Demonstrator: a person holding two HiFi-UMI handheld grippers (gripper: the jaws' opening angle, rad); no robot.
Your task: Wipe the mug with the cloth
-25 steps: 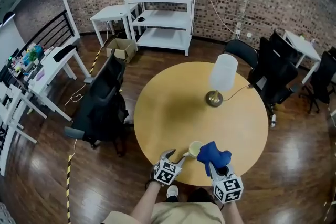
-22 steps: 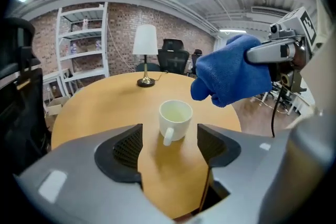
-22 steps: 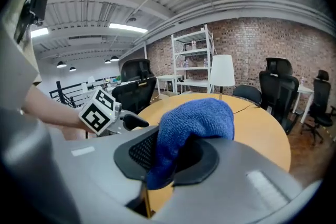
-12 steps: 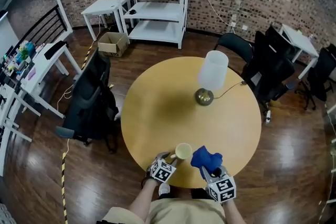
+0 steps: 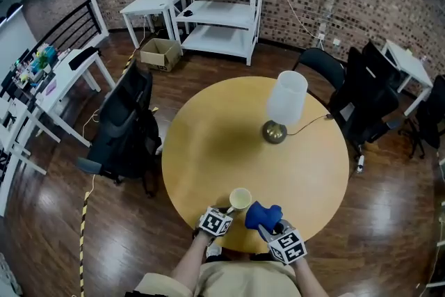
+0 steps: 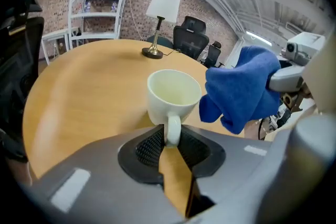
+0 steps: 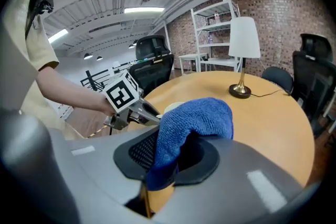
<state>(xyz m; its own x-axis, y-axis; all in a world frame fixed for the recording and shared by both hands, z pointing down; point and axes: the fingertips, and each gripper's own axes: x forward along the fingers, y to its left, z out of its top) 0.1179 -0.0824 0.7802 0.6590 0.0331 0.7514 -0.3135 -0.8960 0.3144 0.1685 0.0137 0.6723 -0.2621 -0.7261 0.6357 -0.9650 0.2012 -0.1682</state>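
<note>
1. Head view: a cream mug (image 5: 240, 199) stands upright on the round wooden table (image 5: 208, 142), at lower centre close to the table's near edge. The left claw (image 5: 227, 211) meets it from the lower left. Just right of it, the right claw (image 5: 267, 227) carries a bunched blue cloth (image 5: 263, 214). A table lamp (image 5: 285, 104) stands well apart toward the upper right. An open cardboard box (image 5: 161, 52) sits at upper left; its contents cannot be made out.
2. Left gripper view: the left claw's jaws have just been closing and are clamped on the mug's handle, which stands between the pads at centre. Only this view looks into the mug, where nothing but its own cream glaze shows. The cloth hangs at right, just beside the rim; I cannot tell whether they touch.
3. Right gripper view: the right claw's jaws are clamped on the cloth, which bulges up over them at centre. The cloth hides the mug except for a sliver of rim. The person's forearm (image 7: 63, 89) reaches in from the left.
</note>
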